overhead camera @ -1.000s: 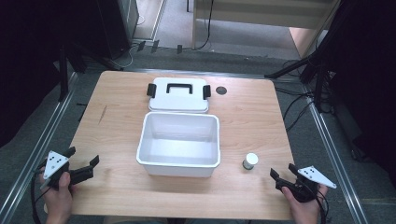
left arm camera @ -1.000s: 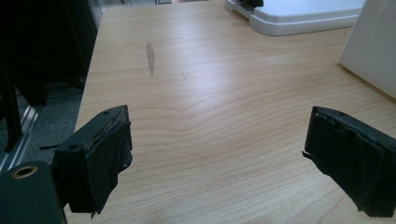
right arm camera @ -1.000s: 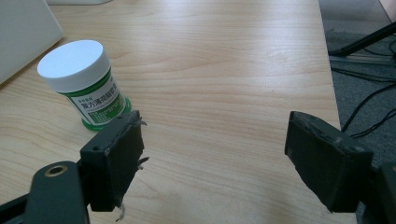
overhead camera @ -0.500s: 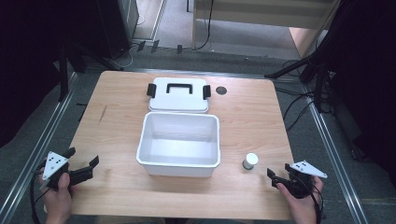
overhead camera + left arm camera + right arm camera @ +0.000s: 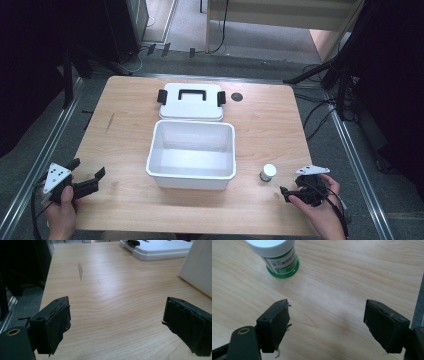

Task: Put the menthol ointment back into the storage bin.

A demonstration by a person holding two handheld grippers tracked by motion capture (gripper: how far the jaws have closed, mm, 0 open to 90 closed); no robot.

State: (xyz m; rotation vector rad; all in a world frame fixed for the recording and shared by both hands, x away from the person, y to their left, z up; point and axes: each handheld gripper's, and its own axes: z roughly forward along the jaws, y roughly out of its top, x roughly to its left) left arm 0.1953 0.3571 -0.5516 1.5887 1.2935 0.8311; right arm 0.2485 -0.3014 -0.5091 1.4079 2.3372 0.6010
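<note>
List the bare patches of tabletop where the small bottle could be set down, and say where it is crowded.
Free: the left strip between the table edge and the white box; the right side beyond the box, above the small bottle; the front strip between the left gripper and right gripper. Crowded: the centre back, where the lid lies close behind the box.

Wooden table (image 5: 125,135) with white bin (image 5: 191,154), lid (image 5: 191,101), small bottle (image 5: 268,172).
</note>
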